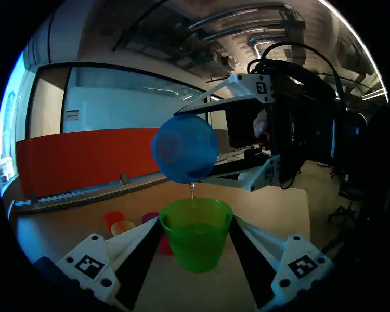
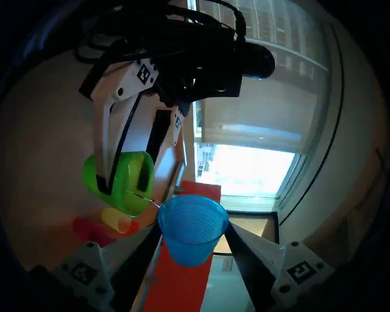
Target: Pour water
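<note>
Your left hand-held gripper point(image 1: 195, 222) pinches green cup point(image 1: 196, 244), upright. Your right hand-held gripper point(image 2: 192, 229) pinches blue cup point(image 1: 184, 148), tipped sideways at 12 o'clock, just above green cup. Thin water point(image 1: 192, 190) drips in. Hold lip over middle.

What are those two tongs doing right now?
Left tongs: shut on the green cup.
Right tongs: shut on the blue cup, tipped and pouring.

Wooden table point(image 1: 278, 205): pale top, evenly lit. Behind it is an orange-red wall panel point(image 1: 86, 156), with a glass partition point(image 1: 117, 106) directly above. Ceiling is dark, with exposed pipes point(image 1: 231, 26) and a strip light point(image 1: 374, 94) at the right. Strong daylight enters through a window point(image 2: 247, 174); a pale blind point(image 2: 268, 112) adjoins it.
</note>
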The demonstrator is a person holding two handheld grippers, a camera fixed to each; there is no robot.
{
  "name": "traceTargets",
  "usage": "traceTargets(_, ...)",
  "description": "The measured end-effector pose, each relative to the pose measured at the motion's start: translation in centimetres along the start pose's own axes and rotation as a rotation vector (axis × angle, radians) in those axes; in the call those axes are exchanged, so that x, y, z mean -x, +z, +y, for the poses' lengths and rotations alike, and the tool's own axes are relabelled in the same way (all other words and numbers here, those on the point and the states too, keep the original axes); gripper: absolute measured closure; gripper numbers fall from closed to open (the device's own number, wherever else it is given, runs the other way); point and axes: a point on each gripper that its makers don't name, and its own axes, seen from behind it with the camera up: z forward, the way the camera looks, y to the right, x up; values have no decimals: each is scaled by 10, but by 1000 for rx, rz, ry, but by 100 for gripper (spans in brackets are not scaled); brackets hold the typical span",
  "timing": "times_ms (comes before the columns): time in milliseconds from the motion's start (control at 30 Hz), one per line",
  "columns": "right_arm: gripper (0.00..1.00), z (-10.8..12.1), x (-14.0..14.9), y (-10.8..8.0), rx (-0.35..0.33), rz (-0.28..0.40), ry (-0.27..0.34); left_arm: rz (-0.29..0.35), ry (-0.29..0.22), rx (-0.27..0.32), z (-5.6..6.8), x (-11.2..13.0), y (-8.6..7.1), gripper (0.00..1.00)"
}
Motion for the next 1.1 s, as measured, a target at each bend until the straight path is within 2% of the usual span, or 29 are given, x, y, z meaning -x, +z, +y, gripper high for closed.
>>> traceTargets(367, 10, -1, -3, 0, 1, 3, -5, -1, 3, 2, 2, -2, 0, 14)
traceTargets(567, 10, -3, -3, 1, 2, 12, 26, -4, 2, 2, 1, 0, 1, 13)
traceTargets(767, 10, -6, 0, 4, 9, 20, 127, -21, 11, -3, -1, 6, 1, 14)
traceTargets(867, 10, -7, 2, 5, 16, 24, 205, -33, 15, -6, -3, 10, 1, 14)
traceTargets(1100, 10, -17, 11, 5, 30, 14, 443, -54, 12, -16, -10, 16, 3, 14)
